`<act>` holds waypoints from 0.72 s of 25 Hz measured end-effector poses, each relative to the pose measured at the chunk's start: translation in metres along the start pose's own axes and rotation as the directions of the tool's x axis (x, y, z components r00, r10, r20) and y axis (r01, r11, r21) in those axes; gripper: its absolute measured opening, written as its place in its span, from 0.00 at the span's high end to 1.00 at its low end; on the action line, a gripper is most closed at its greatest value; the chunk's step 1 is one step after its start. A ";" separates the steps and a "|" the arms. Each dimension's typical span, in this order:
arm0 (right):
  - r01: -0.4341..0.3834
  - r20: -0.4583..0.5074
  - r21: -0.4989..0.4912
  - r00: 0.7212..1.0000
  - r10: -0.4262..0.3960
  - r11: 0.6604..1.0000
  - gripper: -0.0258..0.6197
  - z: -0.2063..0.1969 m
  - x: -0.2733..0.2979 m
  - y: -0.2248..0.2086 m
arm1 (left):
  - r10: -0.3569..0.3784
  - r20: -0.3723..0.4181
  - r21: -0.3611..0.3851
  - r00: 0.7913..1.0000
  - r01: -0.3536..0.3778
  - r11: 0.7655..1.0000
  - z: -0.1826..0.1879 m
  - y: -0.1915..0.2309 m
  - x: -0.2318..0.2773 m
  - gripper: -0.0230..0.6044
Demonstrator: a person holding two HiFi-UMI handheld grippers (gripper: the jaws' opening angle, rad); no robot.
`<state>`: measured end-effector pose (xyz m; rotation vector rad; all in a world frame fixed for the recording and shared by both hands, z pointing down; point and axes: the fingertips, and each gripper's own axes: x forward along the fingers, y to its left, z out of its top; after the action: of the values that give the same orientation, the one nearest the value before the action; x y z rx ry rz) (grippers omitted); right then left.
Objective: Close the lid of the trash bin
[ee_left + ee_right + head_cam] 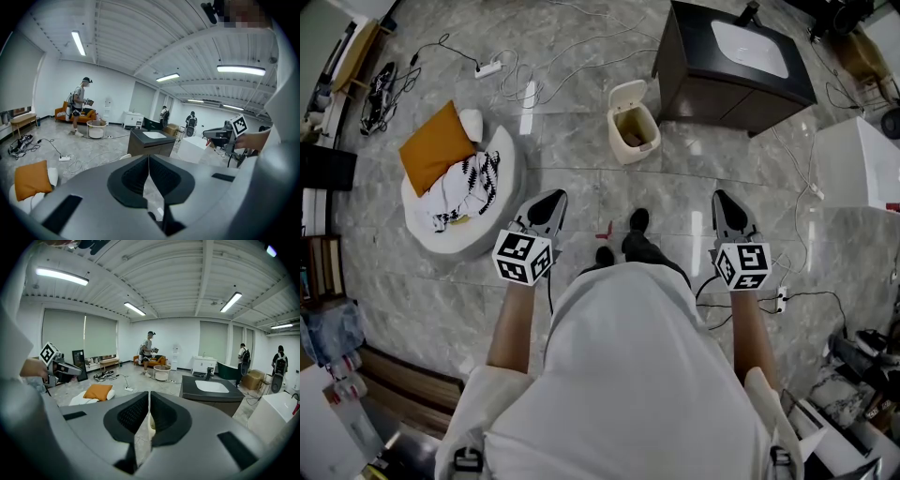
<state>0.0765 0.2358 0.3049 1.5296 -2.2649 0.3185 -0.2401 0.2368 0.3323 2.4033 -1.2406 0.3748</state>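
Note:
The cream trash bin [634, 128] stands on the grey floor ahead of me, its lid [627, 93] tipped up at the back and the bin open. In the head view my left gripper [551, 200] and right gripper [720, 197] are held side by side, well short of the bin, both pointing toward it. Each has its jaws shut with nothing between them. A sliver of the bin [151, 424] shows behind the closed jaws of the right gripper [149, 393]. The left gripper [149, 157] is shut too.
A dark cabinet with a white sink [741, 58] stands right of the bin. A round white cushion with an orange pillow [438, 145] lies to the left. Cables and a power strip [487, 68] trail over the floor. Other people [149, 352] stand far across the room.

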 end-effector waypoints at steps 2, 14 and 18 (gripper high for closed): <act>-0.013 -0.004 -0.001 1.000 0.013 1.000 0.91 0.002 0.010 -0.005 | 0.006 -0.001 -0.004 1.000 -0.006 1.000 0.004 0.002 0.009 0.93; -0.078 -0.035 -0.006 0.996 0.078 0.997 0.91 0.013 0.073 -0.054 | 0.037 -0.026 -0.017 0.999 -0.037 0.999 0.028 0.011 0.073 0.93; -0.101 -0.039 -0.004 0.994 0.101 0.995 0.91 0.017 0.096 -0.072 | 0.053 -0.032 -0.019 0.998 -0.053 0.998 0.036 0.014 0.095 0.93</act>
<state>0.1087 0.1215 0.3297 1.3963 -2.3149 0.3663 -0.1959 0.1451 0.3427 2.3428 -1.2902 0.4127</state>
